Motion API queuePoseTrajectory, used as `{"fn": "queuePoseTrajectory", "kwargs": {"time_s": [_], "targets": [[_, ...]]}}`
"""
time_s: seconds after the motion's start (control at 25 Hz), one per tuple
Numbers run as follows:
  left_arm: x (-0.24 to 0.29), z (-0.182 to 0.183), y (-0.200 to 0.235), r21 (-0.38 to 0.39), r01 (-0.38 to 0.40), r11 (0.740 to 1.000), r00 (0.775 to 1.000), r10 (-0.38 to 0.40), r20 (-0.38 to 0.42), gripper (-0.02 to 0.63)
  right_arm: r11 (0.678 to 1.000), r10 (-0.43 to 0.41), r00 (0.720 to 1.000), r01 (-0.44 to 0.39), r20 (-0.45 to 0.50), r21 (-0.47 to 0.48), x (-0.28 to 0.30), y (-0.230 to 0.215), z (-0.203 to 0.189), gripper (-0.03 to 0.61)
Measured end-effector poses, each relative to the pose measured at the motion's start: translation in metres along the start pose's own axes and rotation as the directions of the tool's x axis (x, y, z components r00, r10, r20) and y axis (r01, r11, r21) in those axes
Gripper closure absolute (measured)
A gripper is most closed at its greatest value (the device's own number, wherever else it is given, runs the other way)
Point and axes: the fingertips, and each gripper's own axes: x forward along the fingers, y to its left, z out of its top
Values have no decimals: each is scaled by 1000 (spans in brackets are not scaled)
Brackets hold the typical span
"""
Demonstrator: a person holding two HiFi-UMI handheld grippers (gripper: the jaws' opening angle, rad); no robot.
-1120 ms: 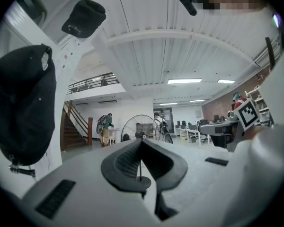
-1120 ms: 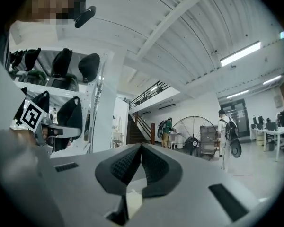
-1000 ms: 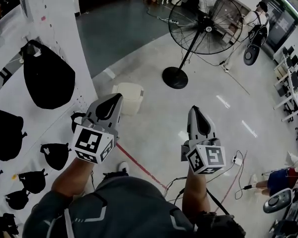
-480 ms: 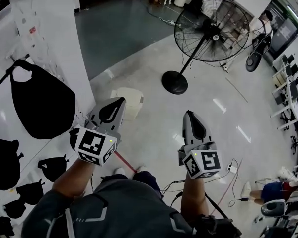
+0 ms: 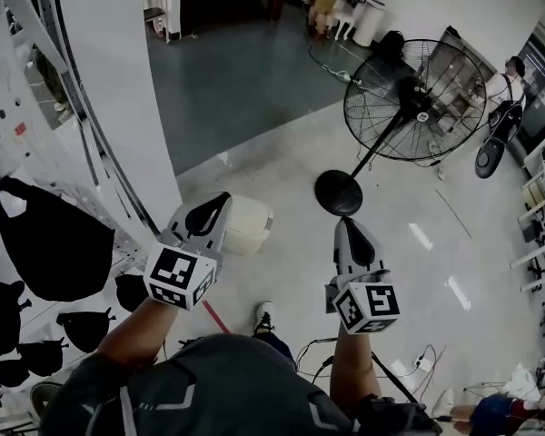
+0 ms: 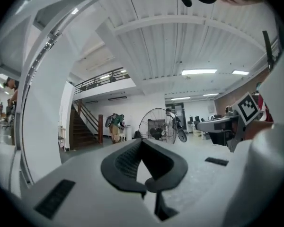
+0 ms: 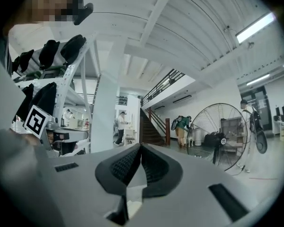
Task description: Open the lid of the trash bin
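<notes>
Left gripper (image 5: 217,202): fingers together at the tips, nothing between; right gripper (image 5: 346,224): likewise closed and empty; both held above the floor. Trash bin (image 5: 252,226), cream, lid looks down, on the floor just past the left fingers, partly hidden by them; fan (image 5: 407,98) farther beyond the right fingers.

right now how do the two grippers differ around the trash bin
In the head view the left gripper overlaps the trash bin; the right gripper is over bare floor, clear of it. The left gripper's tip shows higher there than the right gripper's. Both are shut, empty.
</notes>
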Motion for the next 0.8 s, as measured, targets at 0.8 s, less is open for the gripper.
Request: {"fn": "queuePoseTrajectory", "kwargs": {"time_s": [0.8], "targets": [[156,-13,25,-10,-211,977,976,210,-60,606,979,203,979,-204,29,23,137,-136,-22,552]]}}
